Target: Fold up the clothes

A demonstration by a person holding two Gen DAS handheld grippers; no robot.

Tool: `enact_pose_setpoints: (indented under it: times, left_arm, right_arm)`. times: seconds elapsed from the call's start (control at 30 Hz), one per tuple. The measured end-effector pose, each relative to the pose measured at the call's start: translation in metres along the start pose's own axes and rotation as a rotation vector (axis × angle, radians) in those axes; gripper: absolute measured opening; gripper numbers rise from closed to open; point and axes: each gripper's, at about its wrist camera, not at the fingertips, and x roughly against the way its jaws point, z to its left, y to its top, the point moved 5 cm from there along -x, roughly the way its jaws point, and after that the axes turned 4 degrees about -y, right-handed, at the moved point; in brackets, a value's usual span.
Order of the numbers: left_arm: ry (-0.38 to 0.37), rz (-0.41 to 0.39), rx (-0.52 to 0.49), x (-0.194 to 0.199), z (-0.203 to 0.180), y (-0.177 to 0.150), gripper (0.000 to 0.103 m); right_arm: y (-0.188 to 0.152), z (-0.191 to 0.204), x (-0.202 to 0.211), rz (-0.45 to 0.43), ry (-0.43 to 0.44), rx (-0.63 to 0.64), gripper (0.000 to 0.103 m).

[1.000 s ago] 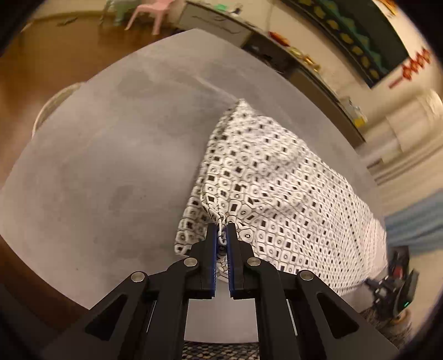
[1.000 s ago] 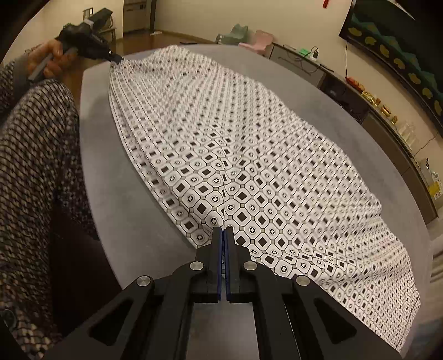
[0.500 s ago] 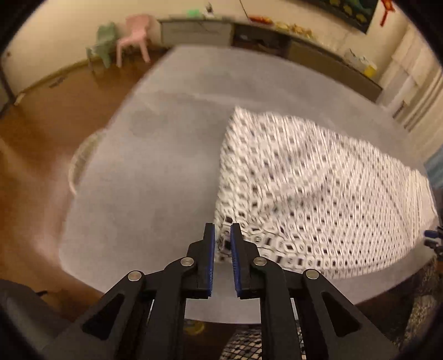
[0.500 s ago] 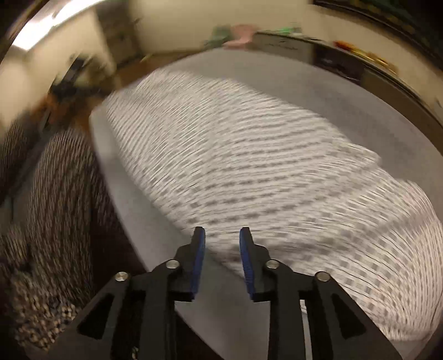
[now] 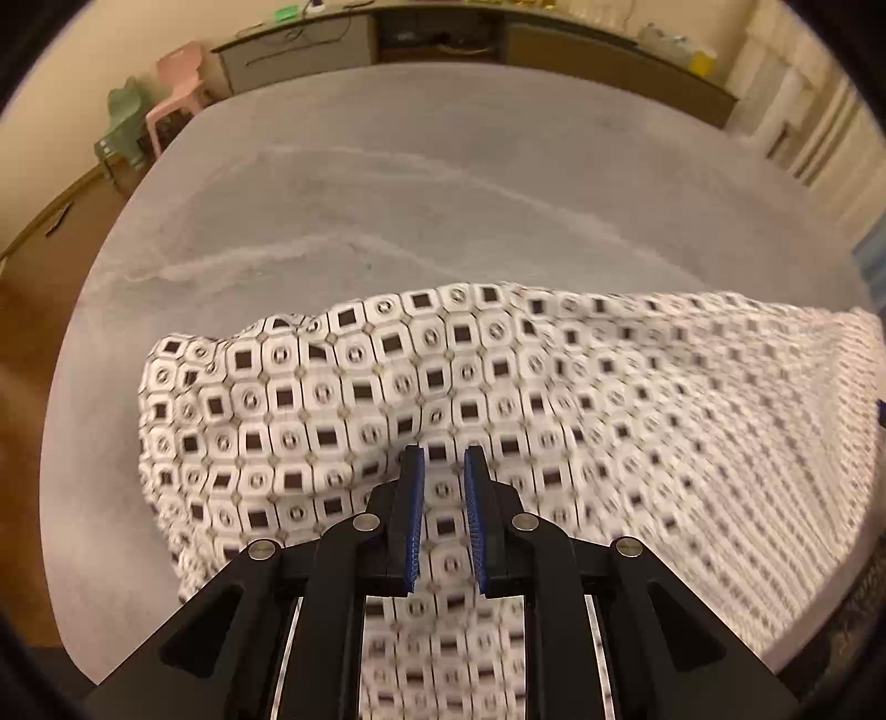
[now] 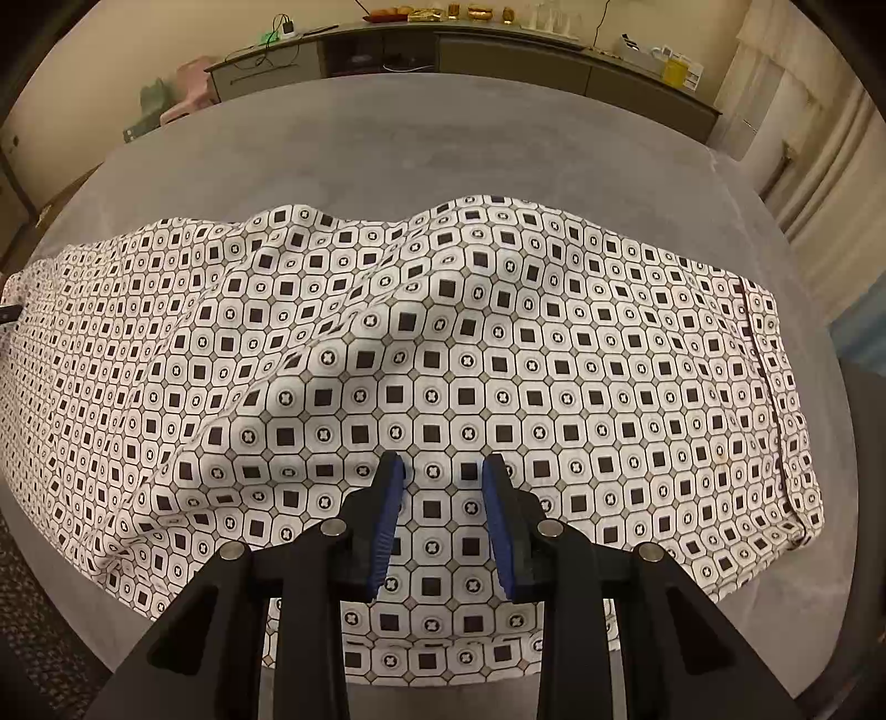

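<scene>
Item: patterned cloth, white ground with dark squares and small ringed motifs. Location: spread across a grey table, nearer the front edge, with one long side hanging slightly over that edge. Condition: mostly flat, with rumpled ridges running through the middle and a raised hump at the far side (two soft peaks in the right wrist view). A dark seam line runs down its right end. In the left wrist view the cloth has a bunched left end, and its right part is blurred.

Item: left gripper. Black frame, blue pads. Fingers a narrow gap apart, holding nothing, poised over the cloth near its front portion; contact with the fabric cannot be told.

Item: right gripper. Same build. Fingers set wider apart than the left pair, nothing between them, positioned above the cloth's front middle.

Surroundings: long low cabinet against the far wall, with small objects on top; pink chair and green chair beyond the table's left corner; wooden floor.
</scene>
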Motion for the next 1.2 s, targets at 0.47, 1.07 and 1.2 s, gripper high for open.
enact_pose_setpoints:
  times: [0.47, 1.07, 1.2]
  left_arm:
    - [0.096, -0.108, 0.188, -0.019, 0.032, 0.055, 0.018]
    - [-0.320, -0.074, 0.038, -0.014, -0.135, -0.026, 0.019]
    - [-0.334, -0.076, 0.055, -0.019, -0.140, -0.024, 0.020]
  right_arm:
    - [0.034, -0.044, 0.021, -0.105, 0.060, -0.040, 0.044]
    - [-0.025, 0.052, 0.049, -0.143, 0.145, 0.412, 0.011]
    - [-0.017, 0.061, 0.038, -0.154, 0.106, 0.425, 0.002]
